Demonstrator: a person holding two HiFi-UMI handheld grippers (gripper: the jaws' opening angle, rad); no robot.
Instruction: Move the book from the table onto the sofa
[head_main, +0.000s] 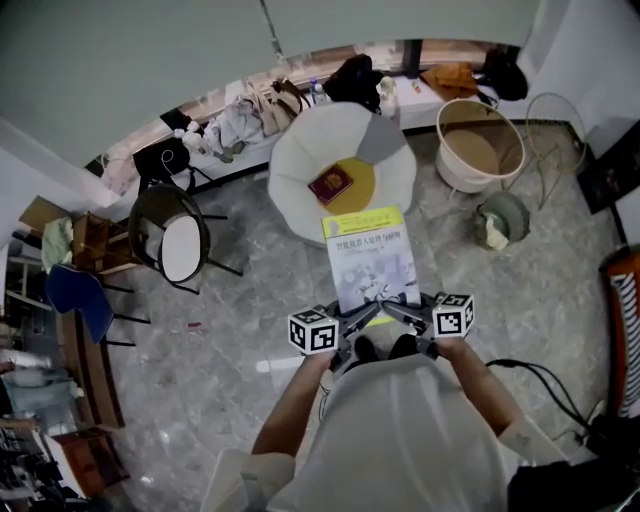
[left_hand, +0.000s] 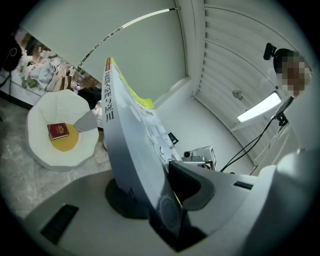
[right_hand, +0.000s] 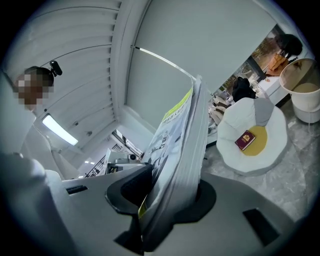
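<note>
A grey marbled floor (head_main: 220, 330) spreads across a cluttered room, and a round white sofa (head_main: 300, 170) stands on it. The book (head_main: 370, 255), with a pale cover and a yellow-green band at its far edge, hangs in the air just short of the sofa, cover up and touching no seat. The left gripper (head_main: 352, 322) and the right gripper (head_main: 405, 315) each have their jaws clamped on its near edge, one at either corner. A yellow cushion (head_main: 362, 188) lies in the sofa's seat, with a small red booklet (head_main: 331, 183) on top.
</note>
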